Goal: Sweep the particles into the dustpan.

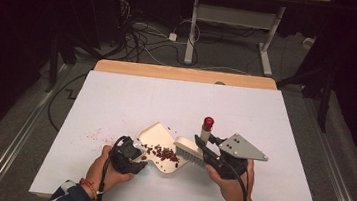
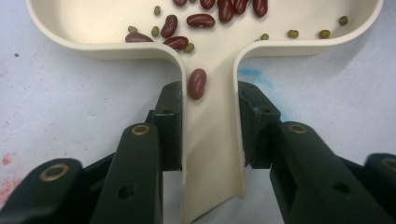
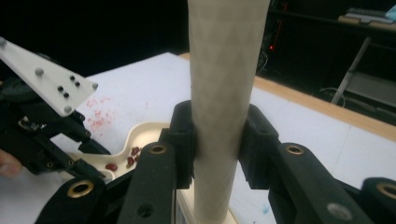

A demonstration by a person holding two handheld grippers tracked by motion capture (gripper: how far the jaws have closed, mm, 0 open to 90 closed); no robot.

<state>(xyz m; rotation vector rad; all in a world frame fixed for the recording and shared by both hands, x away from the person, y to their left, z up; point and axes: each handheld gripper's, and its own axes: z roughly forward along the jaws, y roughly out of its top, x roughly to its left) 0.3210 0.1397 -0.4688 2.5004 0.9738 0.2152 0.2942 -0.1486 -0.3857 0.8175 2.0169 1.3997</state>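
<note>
At the near edge of a white table (image 1: 117, 94), the left claw (image 2: 211, 100) is clenched on the narrow handle of a cream dustpan (image 2: 212, 140), its pads pressing both sides of the channel. Red kidney beans (image 2: 201, 20) and small green beans (image 2: 293, 33) lie in the pan's wide tray, one red bean (image 2: 197, 84) resting in the handle just ahead of the pads. Close to the right, the right claw (image 3: 217, 140) grasps the pale upright handle of a brush (image 3: 224, 70), whose red-capped end (image 1: 208, 122) rises above the table while the bristle head (image 1: 189, 148) sits at the pan's edge. Reddish specks (image 1: 95, 134) dot the table left of the pan.
</note>
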